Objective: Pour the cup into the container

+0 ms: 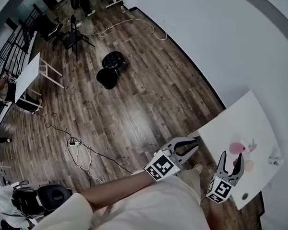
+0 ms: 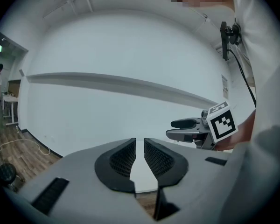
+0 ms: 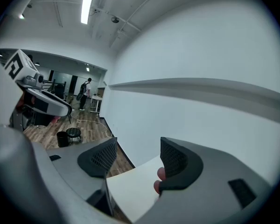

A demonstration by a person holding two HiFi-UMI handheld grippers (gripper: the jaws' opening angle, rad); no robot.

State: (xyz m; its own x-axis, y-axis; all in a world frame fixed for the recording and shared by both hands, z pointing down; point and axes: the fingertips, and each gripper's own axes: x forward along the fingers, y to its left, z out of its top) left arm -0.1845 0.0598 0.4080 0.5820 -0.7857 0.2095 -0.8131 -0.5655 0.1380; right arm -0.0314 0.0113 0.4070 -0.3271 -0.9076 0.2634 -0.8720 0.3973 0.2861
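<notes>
Wood-plank floor (image 1: pixel 134 104) and white wall; white table (image 1: pixel 245 119) at lower right of the head view.

- Left gripper (image 1: pixel 196 147): by the table's near corner, jaws almost together, slim gap, nothing between.
- Right gripper (image 1: pixel 233 156): over the table's near edge, jaws well apart, gripping nothing.
- Pink cup (image 1: pixel 237 148): standing on the table just beyond the right gripper's tips, second pink round item (image 1: pixel 248 165) beside it.
- Small clear container (image 1: pixel 274 161): near the table's right edge, apart from the cup.

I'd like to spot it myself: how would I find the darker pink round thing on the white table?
Find the white table against the white wall, at the head view's right. Just beyond the right gripper, near the table's middle, sits a deep pink round object; its round neighbour is paler pink.
</notes>
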